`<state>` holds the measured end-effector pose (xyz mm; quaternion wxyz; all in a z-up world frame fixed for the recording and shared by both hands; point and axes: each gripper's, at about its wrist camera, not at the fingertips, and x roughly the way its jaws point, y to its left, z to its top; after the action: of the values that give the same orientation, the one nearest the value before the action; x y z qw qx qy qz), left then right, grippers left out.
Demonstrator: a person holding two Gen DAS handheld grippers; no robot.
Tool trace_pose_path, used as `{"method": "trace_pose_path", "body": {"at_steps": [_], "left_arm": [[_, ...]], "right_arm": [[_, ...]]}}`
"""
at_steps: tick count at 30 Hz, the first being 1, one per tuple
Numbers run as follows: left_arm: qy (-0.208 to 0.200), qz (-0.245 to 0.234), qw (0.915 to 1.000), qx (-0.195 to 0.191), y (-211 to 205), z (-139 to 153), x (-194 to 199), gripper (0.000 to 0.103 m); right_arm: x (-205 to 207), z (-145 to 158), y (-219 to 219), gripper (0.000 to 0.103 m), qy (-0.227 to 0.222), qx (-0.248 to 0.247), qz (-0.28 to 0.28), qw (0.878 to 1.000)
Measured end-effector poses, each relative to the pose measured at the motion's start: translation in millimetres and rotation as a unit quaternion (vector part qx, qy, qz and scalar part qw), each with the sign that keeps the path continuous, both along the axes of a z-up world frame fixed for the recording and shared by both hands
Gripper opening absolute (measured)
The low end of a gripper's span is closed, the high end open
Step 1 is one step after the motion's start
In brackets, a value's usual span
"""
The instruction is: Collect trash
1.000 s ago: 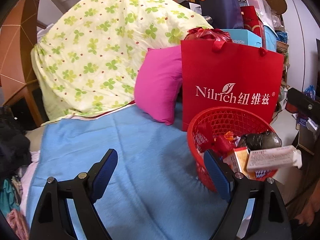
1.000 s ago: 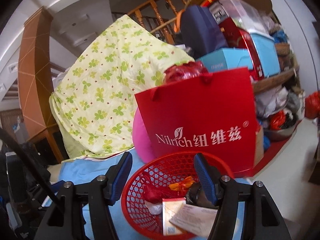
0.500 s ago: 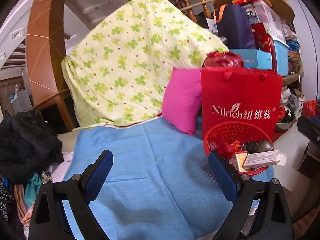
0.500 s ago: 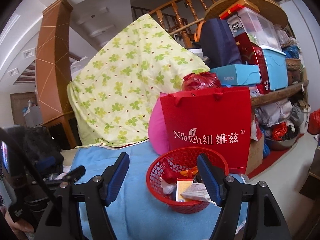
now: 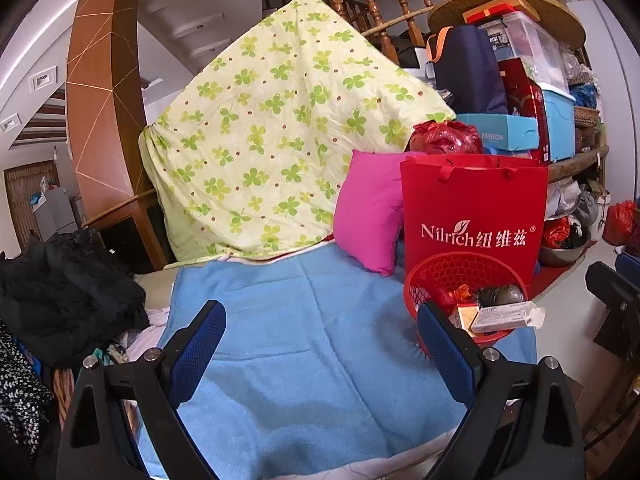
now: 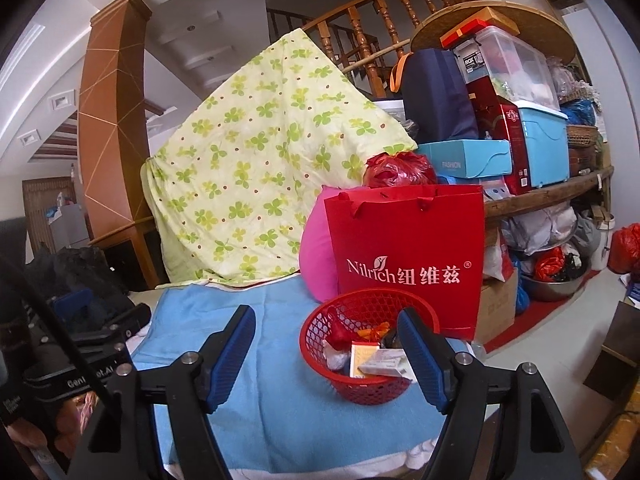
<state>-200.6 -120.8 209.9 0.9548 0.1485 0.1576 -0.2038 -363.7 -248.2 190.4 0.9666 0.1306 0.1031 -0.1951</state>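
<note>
A red mesh basket (image 5: 464,270) (image 6: 360,384) stands on the blue blanket (image 5: 304,328) (image 6: 272,400) at the right, in front of a red paper bag (image 5: 474,216) (image 6: 404,256). Trash fills it: a white carton (image 5: 506,317) (image 6: 386,363), an orange-and-white box (image 6: 362,360), red and orange wrappers, a dark crumpled lump (image 5: 502,294). My left gripper (image 5: 320,338) hovers open and empty over the blanket, left of and nearer than the basket. My right gripper (image 6: 326,344) is back from the basket's near rim, its jaws opening with nothing between them.
A pink pillow (image 5: 370,208) leans behind the bag beside a green-clover quilt (image 5: 276,148). Boxes and bins are stacked at the back right (image 6: 520,128). Black clothes (image 5: 60,296) are heaped at the left. The other gripper's black body (image 6: 80,344) shows at the left.
Both grippers have drawn back and risen from the basket, which now looks smaller and farther. The left jaws have spread wider; the right jaws are a little wider too. Nothing is held.
</note>
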Motion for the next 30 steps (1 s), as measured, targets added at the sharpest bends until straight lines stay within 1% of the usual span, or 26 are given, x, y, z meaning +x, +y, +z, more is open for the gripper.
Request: {"method": "trace_pose_path", "body": {"at_steps": [6, 16, 22, 26, 30], "left_arm": [[0.015, 0.007, 0.9998, -0.005, 4.5, 5.1, -8.3, 0.096], [0.001, -0.004, 1.0, 0.002, 1.7, 13.6, -20.5, 0.096], [-0.006, -0.004, 1.0, 0.003, 1.0, 18.1, -24.5, 0.096], [-0.01, -0.004, 0.9999, 0.003, 1.5, 20.9, -25.7, 0.096], [-0.013, -0.003, 0.9999, 0.002, 1.5, 24.3, -27.1, 0.096]], "right_arm": [[-6.3, 2.0, 0.8, 0.077, -0.004, 0.003, 0.002, 1.0], [-18.2, 12.9, 12.8, 0.077, -0.014, -0.021, 0.001, 1.0], [-27.3, 22.7, 16.4, 0.081, -0.026, -0.04, -0.012, 0.999], [-28.4, 25.3, 15.5, 0.081, -0.023, -0.051, -0.023, 0.998], [-29.3, 26.8, 12.7, 0.081, -0.018, -0.05, -0.024, 0.998]]}}
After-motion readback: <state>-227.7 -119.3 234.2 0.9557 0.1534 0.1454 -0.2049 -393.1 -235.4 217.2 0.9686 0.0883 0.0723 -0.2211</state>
